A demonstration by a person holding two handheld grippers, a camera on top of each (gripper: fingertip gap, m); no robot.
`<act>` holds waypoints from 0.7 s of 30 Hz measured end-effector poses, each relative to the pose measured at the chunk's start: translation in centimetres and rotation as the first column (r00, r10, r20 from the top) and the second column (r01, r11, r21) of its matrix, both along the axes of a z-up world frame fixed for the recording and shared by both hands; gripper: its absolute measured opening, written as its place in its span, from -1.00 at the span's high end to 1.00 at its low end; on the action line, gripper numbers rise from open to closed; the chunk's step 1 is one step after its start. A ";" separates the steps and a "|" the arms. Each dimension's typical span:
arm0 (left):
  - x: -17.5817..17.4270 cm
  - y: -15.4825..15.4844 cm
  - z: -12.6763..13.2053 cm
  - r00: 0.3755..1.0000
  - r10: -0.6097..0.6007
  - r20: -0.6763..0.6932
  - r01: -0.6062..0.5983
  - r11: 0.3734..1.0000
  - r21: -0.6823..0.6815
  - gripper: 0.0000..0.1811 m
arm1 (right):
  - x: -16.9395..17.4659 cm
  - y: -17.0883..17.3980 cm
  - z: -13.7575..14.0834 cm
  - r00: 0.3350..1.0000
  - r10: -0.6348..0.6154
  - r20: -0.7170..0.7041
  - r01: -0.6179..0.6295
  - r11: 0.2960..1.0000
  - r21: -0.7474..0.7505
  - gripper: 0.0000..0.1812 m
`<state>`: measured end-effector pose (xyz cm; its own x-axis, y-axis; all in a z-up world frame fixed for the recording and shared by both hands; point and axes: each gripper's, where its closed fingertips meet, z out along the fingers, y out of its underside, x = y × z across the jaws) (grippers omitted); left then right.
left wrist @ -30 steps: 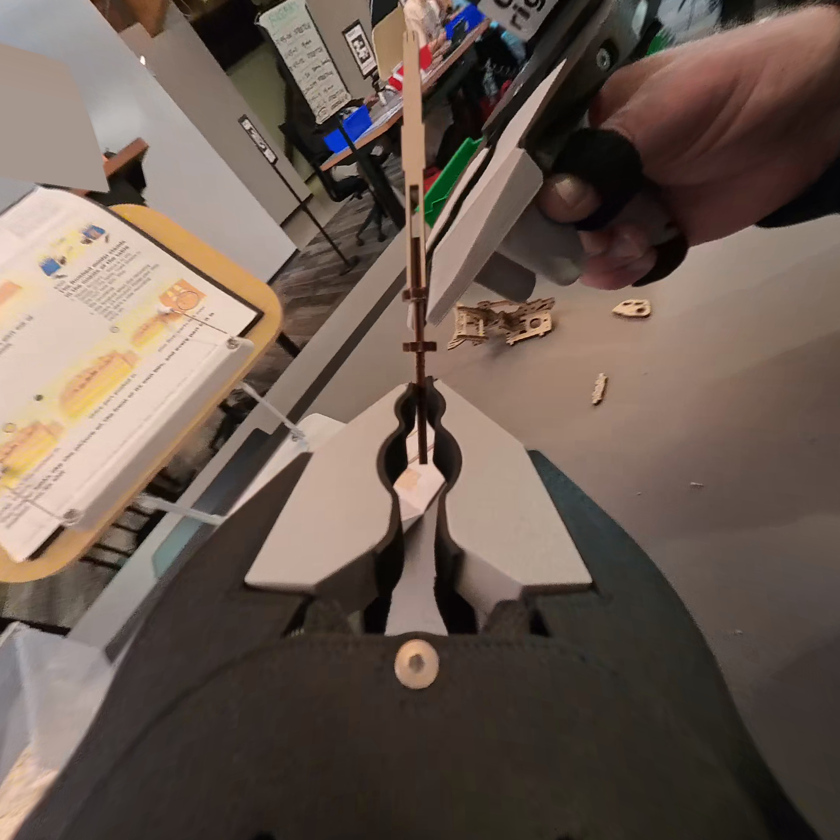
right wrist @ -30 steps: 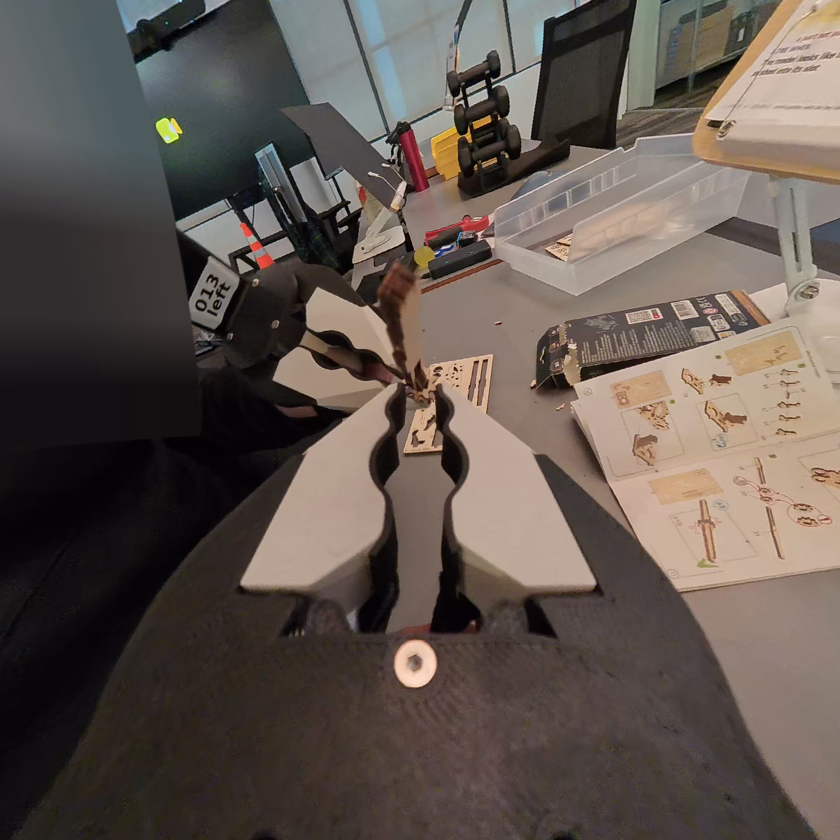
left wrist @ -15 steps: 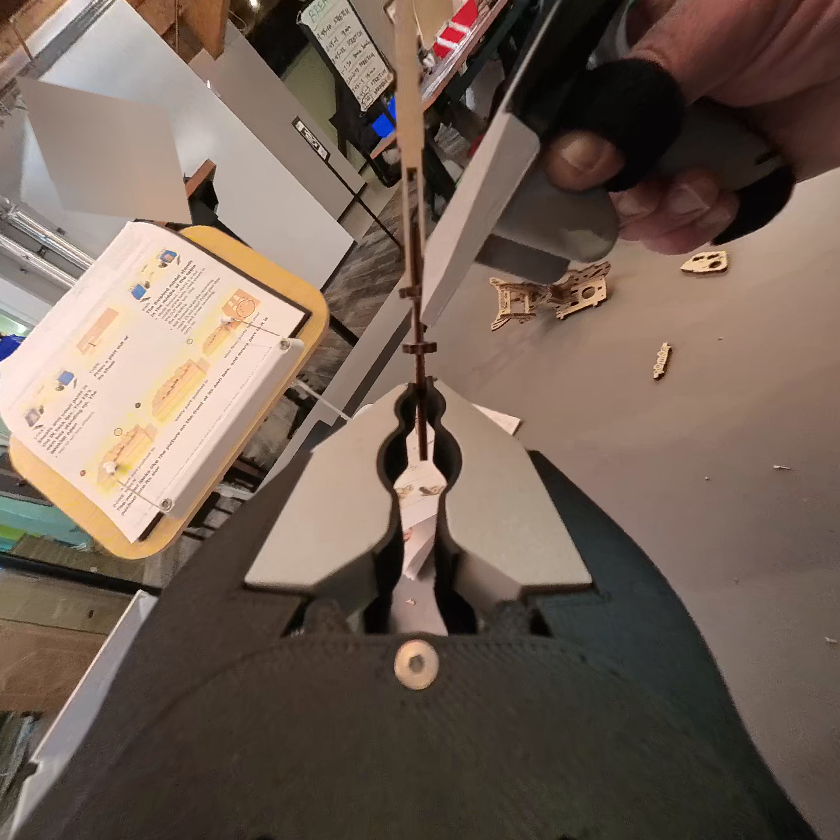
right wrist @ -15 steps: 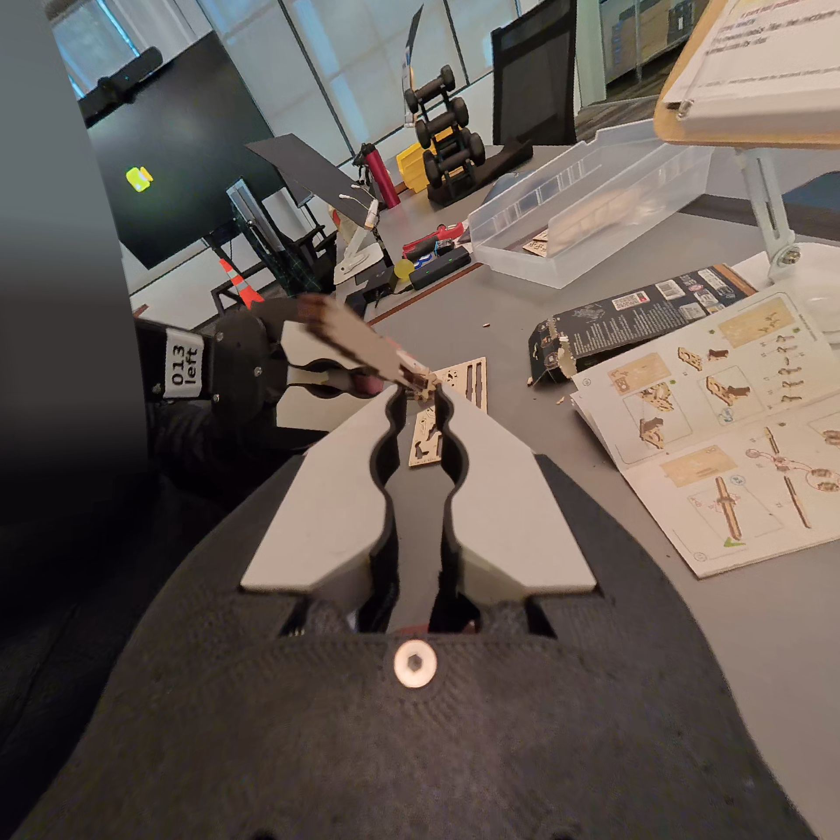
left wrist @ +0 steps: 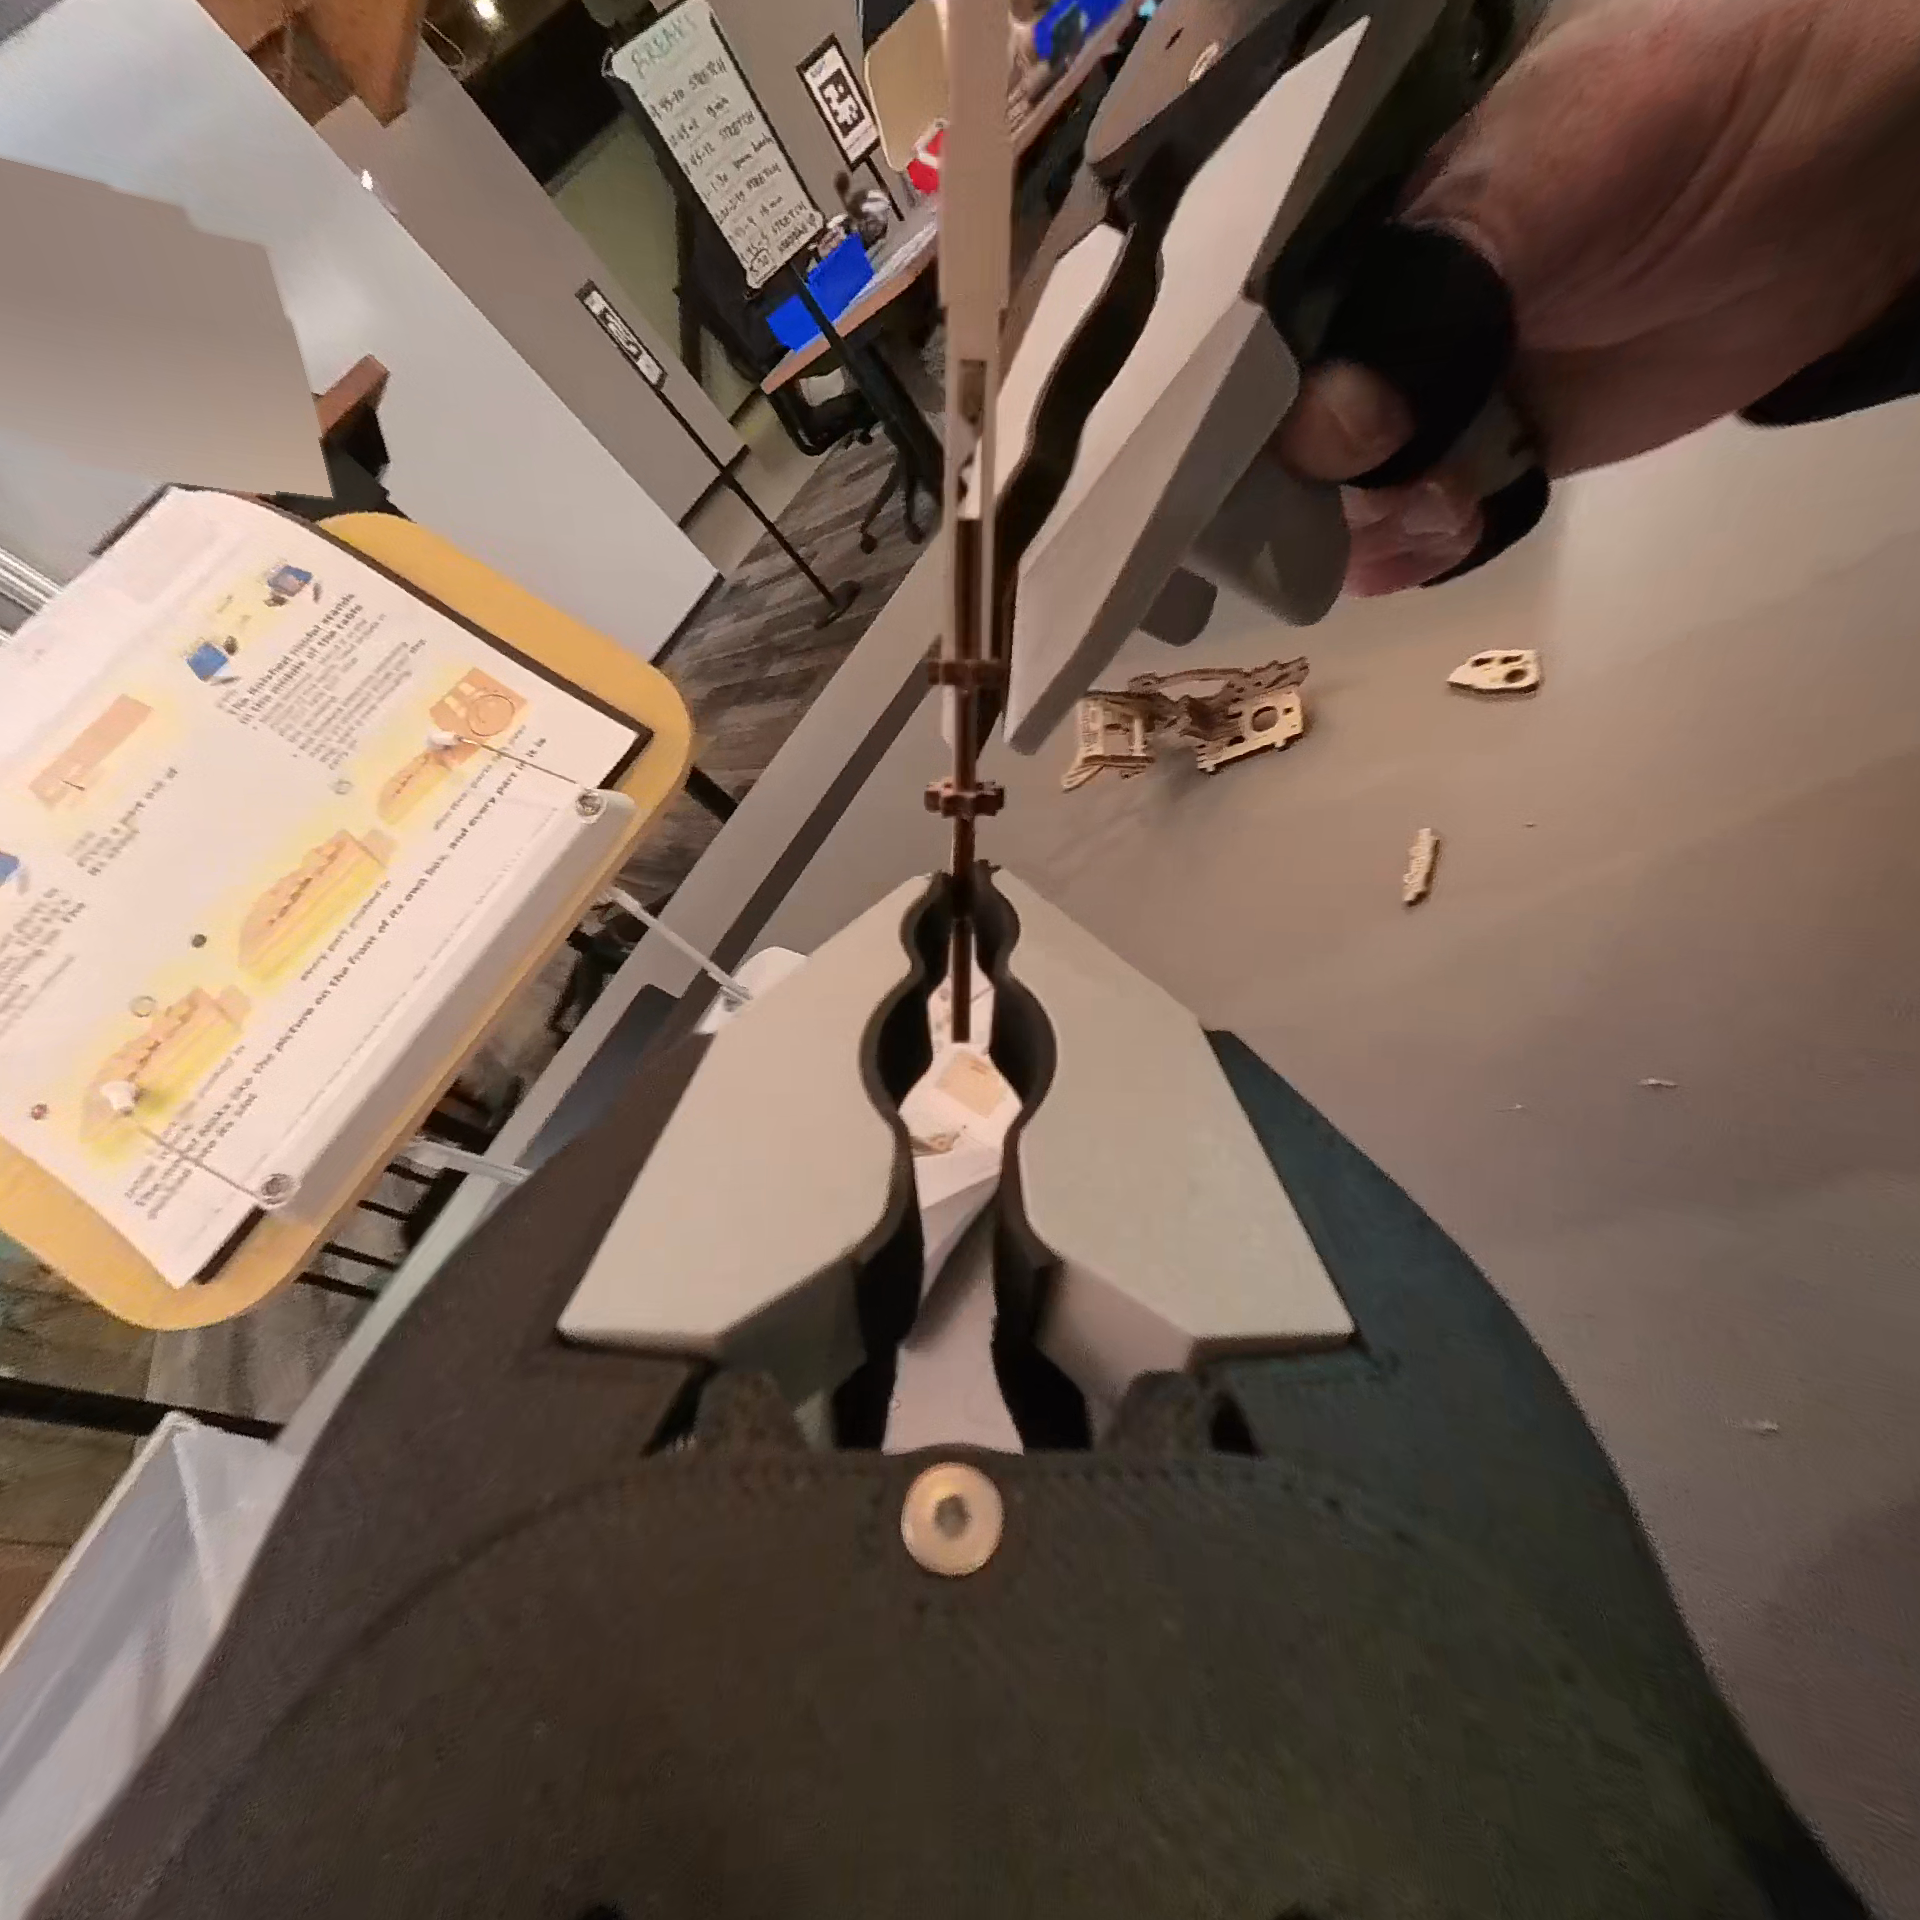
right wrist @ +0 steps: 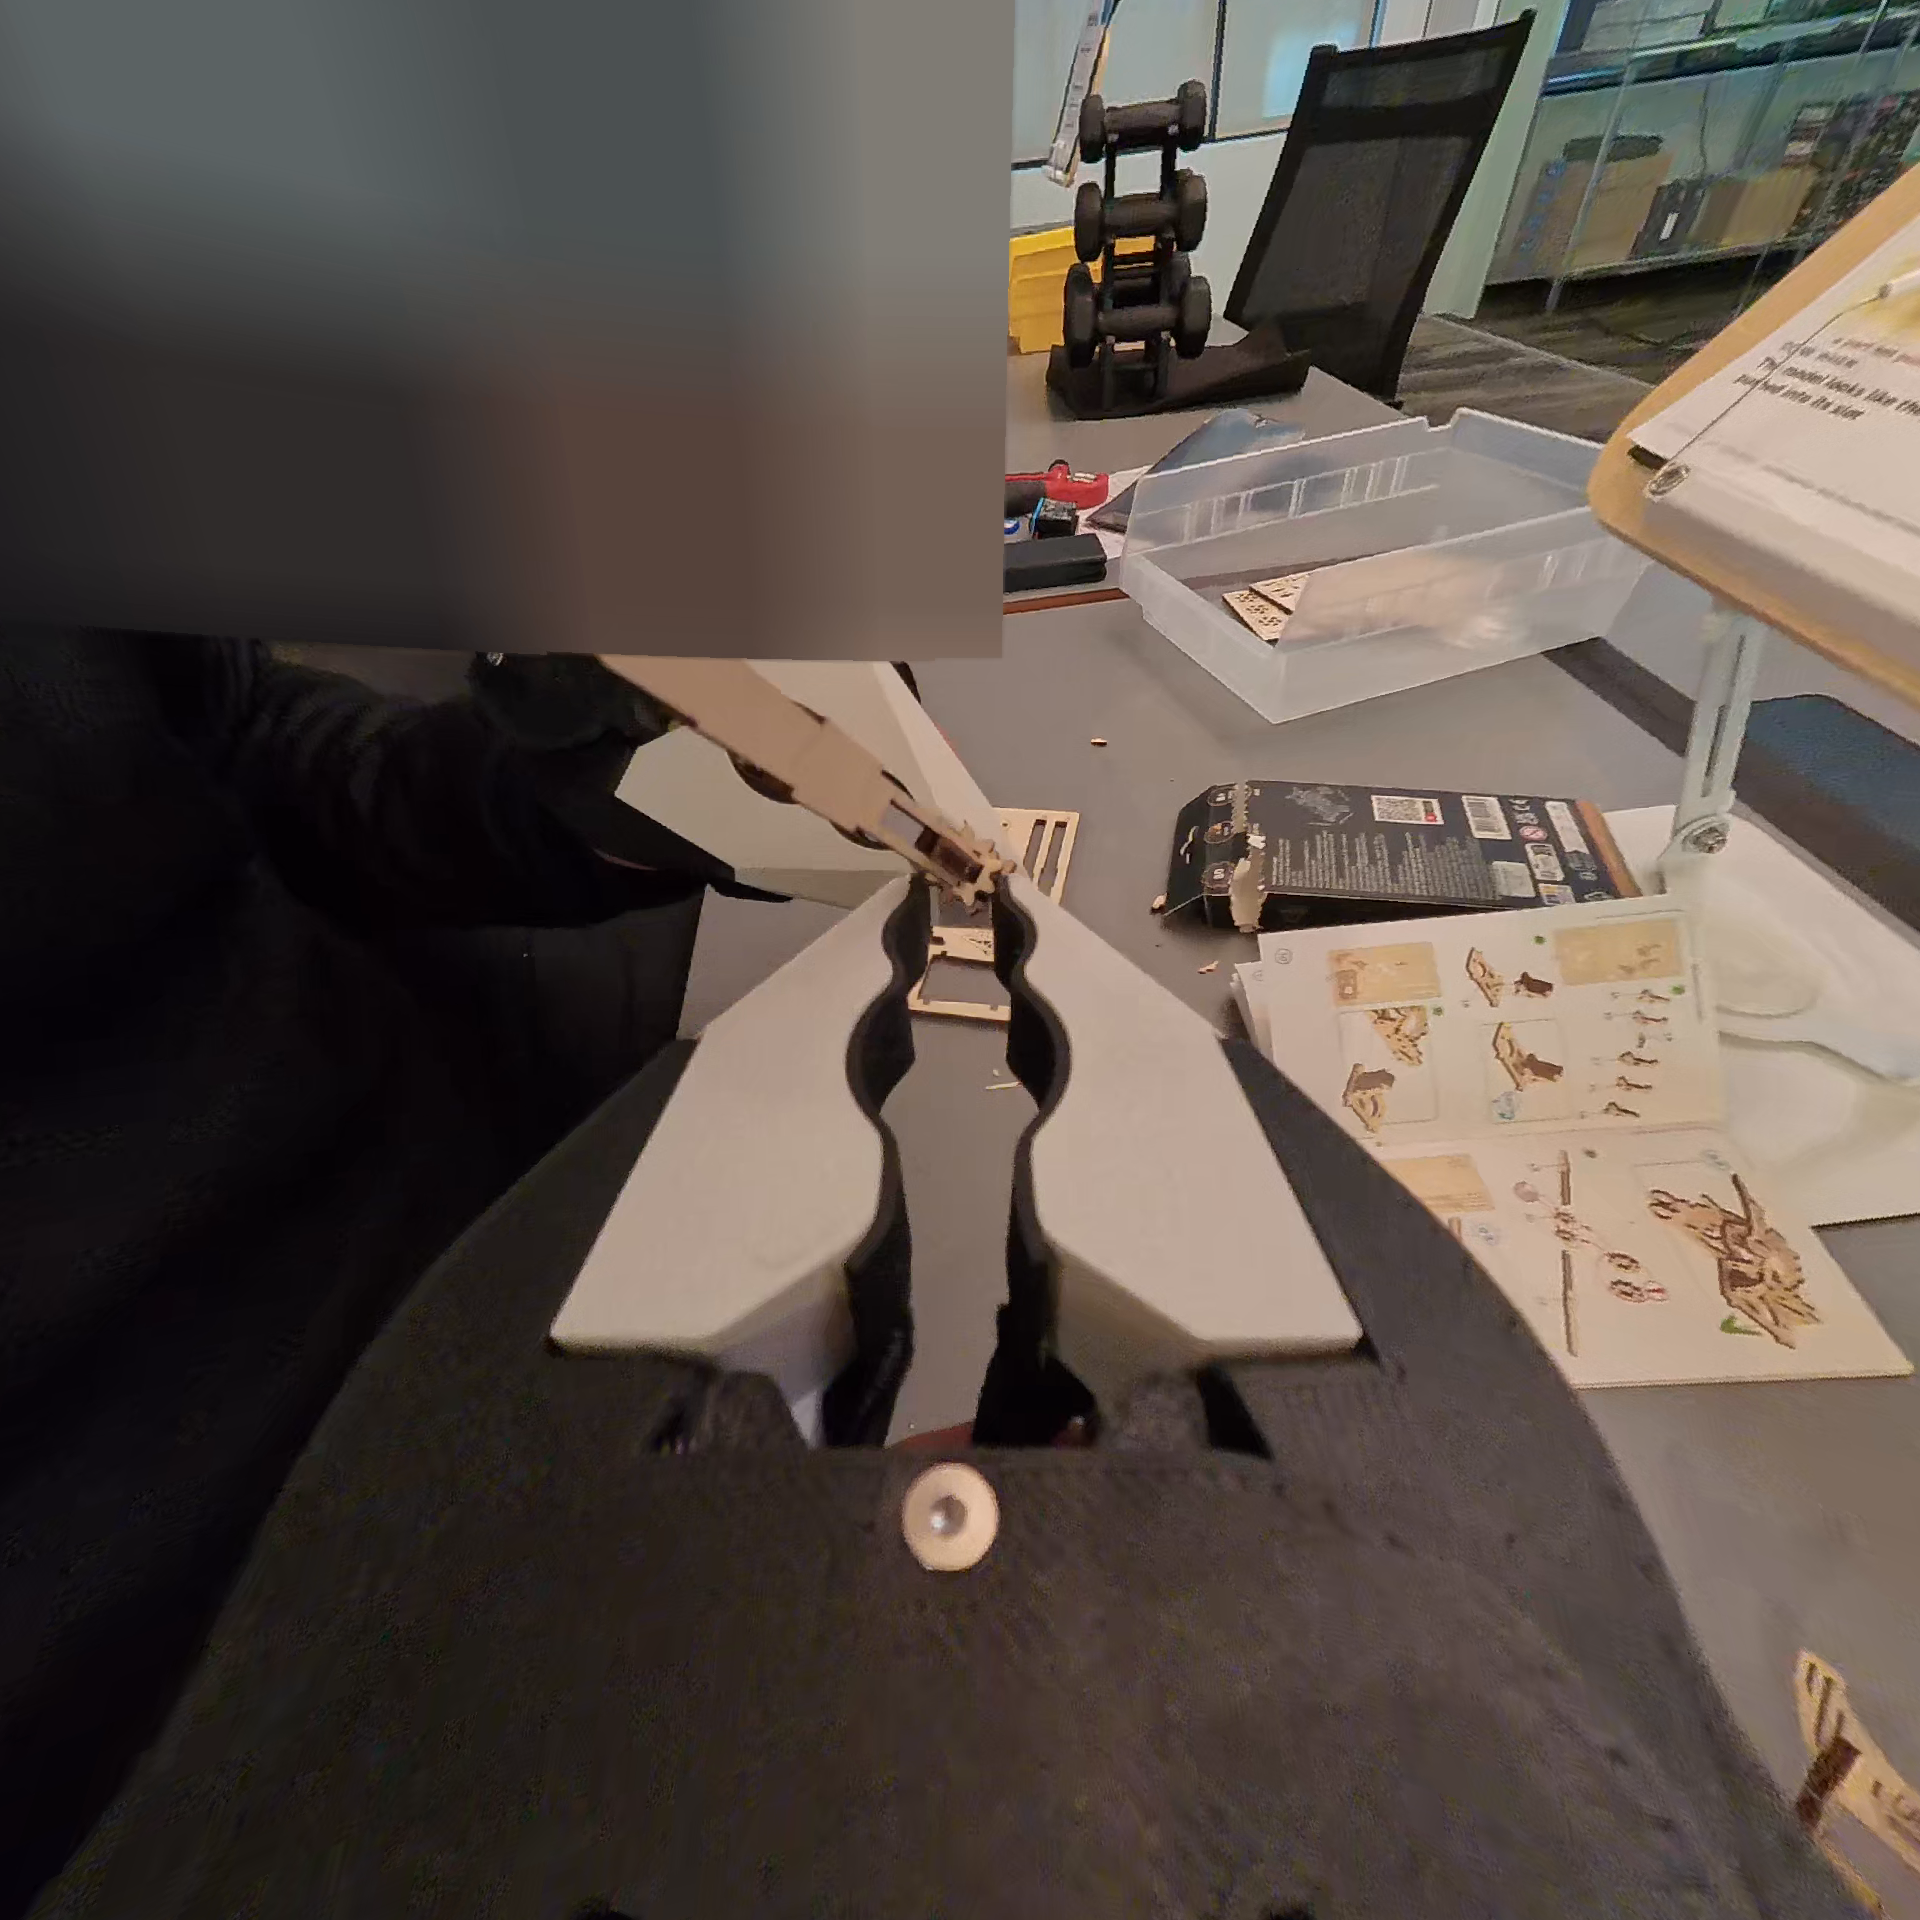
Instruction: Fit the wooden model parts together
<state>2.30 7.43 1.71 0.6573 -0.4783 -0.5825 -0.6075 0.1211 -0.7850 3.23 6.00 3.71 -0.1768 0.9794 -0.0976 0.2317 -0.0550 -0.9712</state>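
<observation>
A long wooden part (left wrist: 975, 260) is a pale flat strip ending in a thin dark axle with two small gears (left wrist: 966, 800). My left gripper (left wrist: 961, 883) is shut on the axle's lower end and holds the part up off the grey table (left wrist: 1558, 1039). My right gripper (right wrist: 956, 883), held by a hand (left wrist: 1662, 260), is shut on the same axle by the gears (right wrist: 971, 862). In the left wrist view it (left wrist: 977, 727) comes in from the upper right. In the right wrist view the strip (right wrist: 790, 743) slants up to the left, and the left gripper's fingers (right wrist: 914, 758) show behind it.
A clipboard with an instruction page (left wrist: 312, 883) stands on a stand at the left. Loose wooden pieces (left wrist: 1195, 717) lie on the table. A clear plastic bin (right wrist: 1351, 582), a black box (right wrist: 1392, 852), an open instruction booklet (right wrist: 1507, 1091) and a cut-out wooden sheet (right wrist: 1039, 842) lie beyond the right gripper. Left and right tips are no more than a few centimetres apart.
Both grippers kept their hold on the wooden part. In the right wrist view the strip has tipped from nearly upright to slanting left. The left wrist view swung and shifted slightly.
</observation>
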 end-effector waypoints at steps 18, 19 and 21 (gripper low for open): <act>-1.3 0.3 1.2 0.972 0.071 -0.225 -0.059 0.997 0.057 0.99 | 0.3 1.5 1.6 0.994 -0.097 0.055 0.098 0.995 -0.017 0.80; -1.3 0.3 1.4 0.969 0.081 -0.233 -0.065 0.995 0.076 0.98 | 0.2 1.5 1.6 0.994 -0.101 0.042 0.103 0.993 -0.055 0.82; -1.4 0.3 1.8 0.966 0.101 -0.240 -0.076 0.991 0.112 0.99 | 0.0 1.4 1.8 0.994 -0.104 0.017 0.105 0.987 -0.120 0.85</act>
